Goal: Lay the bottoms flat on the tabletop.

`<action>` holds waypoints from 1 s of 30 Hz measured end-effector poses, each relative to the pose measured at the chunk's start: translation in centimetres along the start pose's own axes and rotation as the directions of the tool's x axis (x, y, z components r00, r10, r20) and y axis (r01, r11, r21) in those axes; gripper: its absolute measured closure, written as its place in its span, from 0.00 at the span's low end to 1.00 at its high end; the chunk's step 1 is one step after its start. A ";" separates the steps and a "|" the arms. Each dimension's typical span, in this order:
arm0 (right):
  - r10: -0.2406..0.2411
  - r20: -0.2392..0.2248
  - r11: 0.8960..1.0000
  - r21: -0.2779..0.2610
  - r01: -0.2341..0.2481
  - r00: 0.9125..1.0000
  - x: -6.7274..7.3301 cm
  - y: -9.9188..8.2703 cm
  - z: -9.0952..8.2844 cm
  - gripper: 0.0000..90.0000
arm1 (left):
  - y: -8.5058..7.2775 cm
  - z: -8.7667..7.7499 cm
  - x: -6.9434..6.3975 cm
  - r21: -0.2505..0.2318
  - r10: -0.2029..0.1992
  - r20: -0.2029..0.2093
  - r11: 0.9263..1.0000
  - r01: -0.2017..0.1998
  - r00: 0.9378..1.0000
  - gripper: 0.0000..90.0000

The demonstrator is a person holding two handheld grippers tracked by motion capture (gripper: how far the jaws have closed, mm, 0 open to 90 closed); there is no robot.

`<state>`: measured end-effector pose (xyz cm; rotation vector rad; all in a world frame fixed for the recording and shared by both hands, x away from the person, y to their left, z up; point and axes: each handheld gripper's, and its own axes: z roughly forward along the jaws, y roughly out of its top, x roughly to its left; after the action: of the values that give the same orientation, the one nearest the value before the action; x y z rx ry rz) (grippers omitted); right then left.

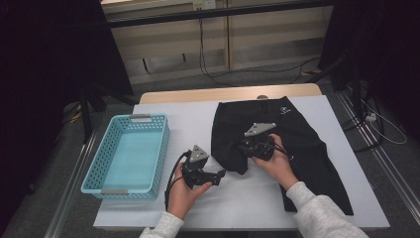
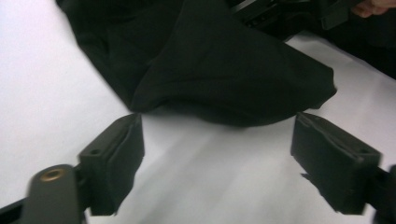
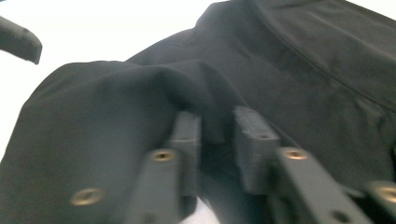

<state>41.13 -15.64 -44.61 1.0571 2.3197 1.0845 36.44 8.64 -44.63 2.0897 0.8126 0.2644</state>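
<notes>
Black shorts (image 1: 277,144) spread over the right half of the worktop (image 1: 198,119), waistband toward the far edge, one leg running down to the near right corner, the other leg bunched into a loose fold near the middle. Soft, thin, limp cloth by the look of it: light to lift, sure to sag and slide, nothing to break. Best taken at a doubled fold or a hem, where a pinch gathers more than one layer.

Right tongs (image 1: 246,147) down in the raised fold, jaws a narrow gap apart with a ridge of cloth between them; pressed tight or not, cannot tell. Left tongs (image 2: 219,158) standing wide apart, nothing between them, resting low over bare worktop just short of the rounded edge of the bunched leg. Blue basket (image 1: 126,153) near the left edge, well apart from the shorts.
</notes>
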 end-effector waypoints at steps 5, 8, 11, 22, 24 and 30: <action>0.032 0.011 0.998 -0.047 -0.032 0.999 -0.3 -0.3 -2.0 0.54 | 0.1 0.3 -0.5 0.000 0.024 0.017 1.000 -0.024 1.000 0.40; 0.029 0.017 0.998 -0.050 -0.028 0.999 -0.2 -0.5 -3.1 0.48 | 0.4 0.6 -0.9 0.007 0.029 0.045 1.000 -0.029 0.999 0.48; 0.024 0.018 0.998 -0.062 -0.023 1.000 0.1 -1.2 -4.5 0.42 | 0.5 1.1 -1.3 0.013 0.039 0.058 0.999 -0.040 0.998 0.54; 0.042 0.021 0.998 -0.055 -0.041 0.999 -0.1 -4.1 -7.1 0.40 | 0.8 3.2 -2.2 0.070 0.082 0.107 0.993 -0.090 0.991 0.78; 0.037 0.025 0.998 -0.052 -0.035 0.999 0.0 -4.2 -7.0 0.40 | 0.7 3.5 -2.2 0.070 0.076 0.102 0.994 -0.083 0.992 0.81; 0.038 0.020 0.999 -0.035 -0.037 0.999 0.0 -4.5 -6.8 0.38 | 0.7 3.7 -2.2 0.083 0.061 0.106 0.994 -0.070 0.992 0.96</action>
<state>34.97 -20.90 -43.73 1.0981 2.2657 1.1181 36.73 4.60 -46.14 2.1943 0.7057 0.1571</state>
